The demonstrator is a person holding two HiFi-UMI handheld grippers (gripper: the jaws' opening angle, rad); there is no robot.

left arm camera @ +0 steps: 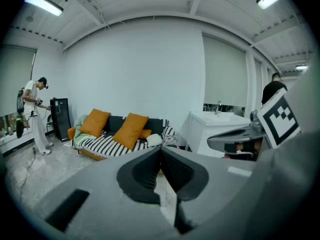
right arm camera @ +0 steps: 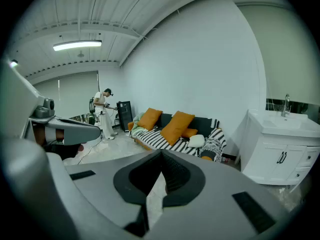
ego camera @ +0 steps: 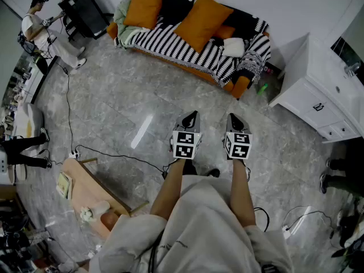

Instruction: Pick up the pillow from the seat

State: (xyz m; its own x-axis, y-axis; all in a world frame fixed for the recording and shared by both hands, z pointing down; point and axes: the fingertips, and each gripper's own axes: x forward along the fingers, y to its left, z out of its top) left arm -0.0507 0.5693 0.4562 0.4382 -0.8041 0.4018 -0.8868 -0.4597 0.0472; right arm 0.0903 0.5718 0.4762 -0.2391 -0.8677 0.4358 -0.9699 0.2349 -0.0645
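The sofa (ego camera: 241, 87) is at 12 o'clock. On its striped blanket (ego camera: 165, 41) lie an orange pillow (ego camera: 145, 7), a second orange pillow (ego camera: 203, 20) and a white pillow (ego camera: 234, 47).

Head cam: high up, aims steeply down at floor (ego camera: 114, 95), sofa (ego camera: 177, 5) far at top edge. L & R gripper cams: low, just behind own jaws, facing fwd across rm. All 3 share sofa & white cabinet (ego camera: 318, 90).

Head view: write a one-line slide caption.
Left gripper and right gripper, both shut, point toward the striped sofa and its orange pillows.
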